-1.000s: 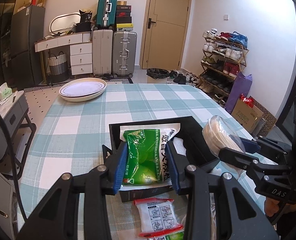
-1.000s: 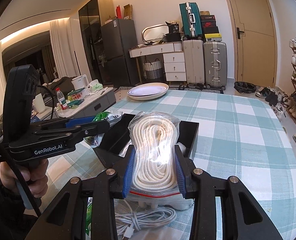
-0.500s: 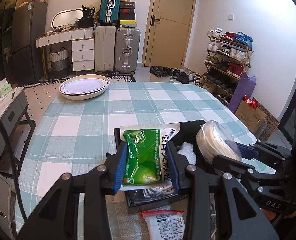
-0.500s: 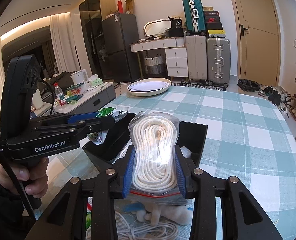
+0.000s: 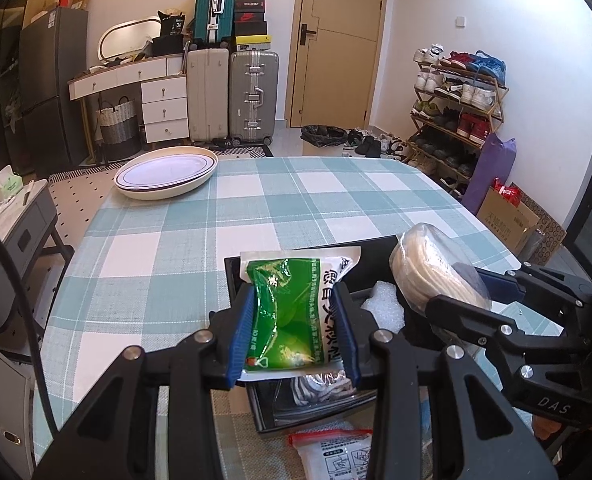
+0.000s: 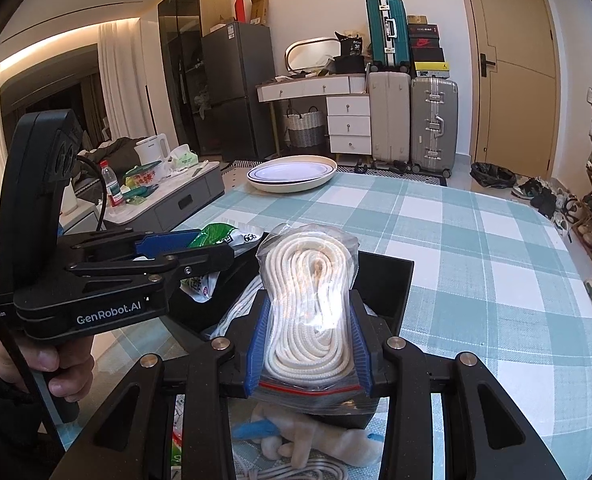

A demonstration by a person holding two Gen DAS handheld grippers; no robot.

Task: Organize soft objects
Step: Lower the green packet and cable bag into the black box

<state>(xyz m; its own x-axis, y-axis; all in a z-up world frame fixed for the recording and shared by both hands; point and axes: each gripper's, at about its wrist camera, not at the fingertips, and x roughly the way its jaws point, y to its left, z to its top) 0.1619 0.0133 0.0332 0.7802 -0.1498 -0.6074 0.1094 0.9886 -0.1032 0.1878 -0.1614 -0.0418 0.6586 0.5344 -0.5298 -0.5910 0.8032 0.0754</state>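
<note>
Now, starting on your left: your left gripper is closed on a green packet, its blue pads pinching the lower half from both sides, and it hangs over the black bin on the checked tablecloth. The packet looks light and squashy, with a glossy film that could slide in the pads, so stay on the filled middle, not the flat sealed edge. To the right, your right gripper is clamped on a clear zip bag of white rope, held upright above the same bin. Rope coils give and shift inside slick plastic; grip low across the thick bundle, as you have it. Loose soft things lie near you on the cloth: a white pouch and a plush toy.
</note>
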